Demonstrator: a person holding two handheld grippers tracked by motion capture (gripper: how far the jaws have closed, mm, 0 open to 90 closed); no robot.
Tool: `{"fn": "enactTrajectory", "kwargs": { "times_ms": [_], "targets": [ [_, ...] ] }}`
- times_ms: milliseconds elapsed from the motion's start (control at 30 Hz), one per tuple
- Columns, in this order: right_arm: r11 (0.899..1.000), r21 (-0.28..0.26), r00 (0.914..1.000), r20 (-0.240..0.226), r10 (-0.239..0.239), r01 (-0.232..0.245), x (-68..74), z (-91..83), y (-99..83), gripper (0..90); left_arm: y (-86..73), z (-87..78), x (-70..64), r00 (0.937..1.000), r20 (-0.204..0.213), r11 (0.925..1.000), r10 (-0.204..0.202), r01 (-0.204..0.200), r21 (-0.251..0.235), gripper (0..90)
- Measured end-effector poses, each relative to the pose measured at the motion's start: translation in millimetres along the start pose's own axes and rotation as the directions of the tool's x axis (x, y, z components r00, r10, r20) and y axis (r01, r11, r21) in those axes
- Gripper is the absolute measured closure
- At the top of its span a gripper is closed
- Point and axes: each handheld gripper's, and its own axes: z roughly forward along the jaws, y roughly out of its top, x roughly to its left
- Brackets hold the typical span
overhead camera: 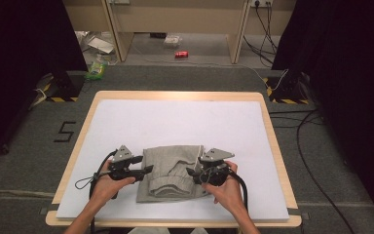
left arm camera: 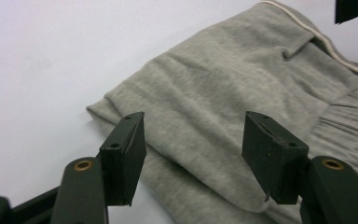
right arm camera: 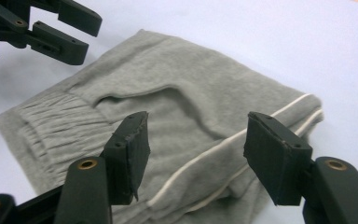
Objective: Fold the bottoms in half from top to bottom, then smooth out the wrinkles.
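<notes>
A folded pair of grey sweatpants (overhead camera: 173, 173) with a white side stripe lies on the white mat (overhead camera: 175, 122), near the front edge. My left gripper (overhead camera: 148, 169) hovers at the garment's left edge, open, its jaws straddling grey cloth (left arm camera: 214, 107) without touching it. At the right edge, my right gripper (overhead camera: 190, 171) is open too, above the striped fold (right arm camera: 200, 121). The left gripper (right arm camera: 70, 35) also appears at the top left of the right gripper view. The elastic waistband (right arm camera: 60, 126) faces the person.
The mat covers a wooden table (overhead camera: 272, 141). Grey carpet surrounds it, with cables (overhead camera: 302, 131) at the right, black stands at both back corners, and a red can (overhead camera: 181, 54) on the floor beyond.
</notes>
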Motion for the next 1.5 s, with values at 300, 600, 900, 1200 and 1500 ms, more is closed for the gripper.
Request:
{"fn": "enactTrajectory", "kwargs": {
  "times_ms": [300, 600, 900, 1200, 1500],
  "targets": [
    [0.999, -0.012, 0.9970, 0.067, 0.038, -0.037, -27.1, 3.9, 11.6, 38.7, 13.2, 4.7, 17.7, 0.9992, -0.019, 0.9994, -0.035, 0.035, 0.003, 35.6],
    [0.996, -0.003, 0.9918, 0.087, 0.093, -0.093, -47.0, 13.0, 17.6, 36.3, 23.4, 17.7, 32.4, 0.9964, -0.030, 0.9964, -0.080, 0.081, 0.025, 28.5],
    [0.993, 0.004, 0.9871, 0.112, 0.114, -0.115, -60.0, 24.0, 23.8, 34.4, 21.4, 27.2, 41.2, 0.9910, -0.053, 0.9916, -0.123, 0.125, 0.034, 20.9],
    [0.992, 0.004, 0.9863, 0.111, 0.122, -0.123, -63.1, 25.9, 23.4, 33.9, 19.0, 32.4, 48.8, 0.9883, -0.053, 0.9879, -0.143, 0.146, 0.052, 20.9],
    [0.991, 0.011, 0.9849, 0.115, 0.129, -0.131, -66.7, 29.7, 20.9, 33.5, 18.2, 35.2, 48.9, 0.9870, -0.042, 0.9862, -0.155, 0.157, 0.053, 19.9]
  ]
}}
